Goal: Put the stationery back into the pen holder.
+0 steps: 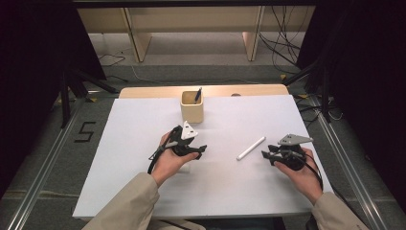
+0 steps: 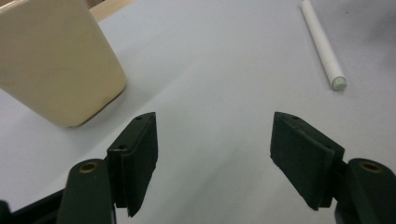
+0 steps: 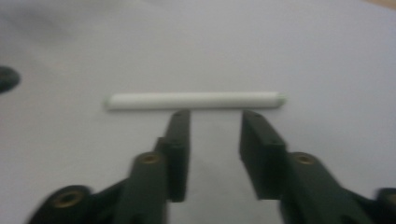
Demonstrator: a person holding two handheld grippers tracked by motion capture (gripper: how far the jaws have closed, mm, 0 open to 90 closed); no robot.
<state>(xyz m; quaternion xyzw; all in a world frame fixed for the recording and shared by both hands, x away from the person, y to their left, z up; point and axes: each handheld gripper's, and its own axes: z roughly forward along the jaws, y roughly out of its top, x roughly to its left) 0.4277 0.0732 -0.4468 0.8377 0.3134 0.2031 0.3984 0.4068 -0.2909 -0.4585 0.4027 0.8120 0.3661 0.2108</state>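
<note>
Right tongs (image 3: pixel 215 114): jaws stand apart with nothing between them, tips just short of the white marker (image 3: pixel 194 101), which lies crosswise beyond them; the picture is blurred, so whether a tip brushes it is hard to tell.
Right tongs, high view (image 1: pixel 266 154): held low over the right side of the tabletop, pointing left toward the marker's near end.
Left tongs (image 2: pixel 214 135): released, jaws wide, bare white tabletop between the pads.
Left tongs, high view (image 1: pixel 201 149): near the middle of the tabletop, just on the near side of the holder.
White marker (image 1: pixel 251 148): lies flat and diagonal on the tabletop, right of centre, between the two tongs and closer to the right ones.
Holder (image 1: pixel 192 106): a tan, square pen cup, upright at the far middle of the tabletop; a dark pen (image 1: pixel 197 95) already leans inside it.
Tabletop (image 1: pixel 143 124): covered in a white sheet, otherwise bare.
Done so far: one pen appears to be in the holder.
Left to do: as I judge it, grasp the marker, lift it, carry it to the holder and drop it in; the grasp is not yet made.
</note>
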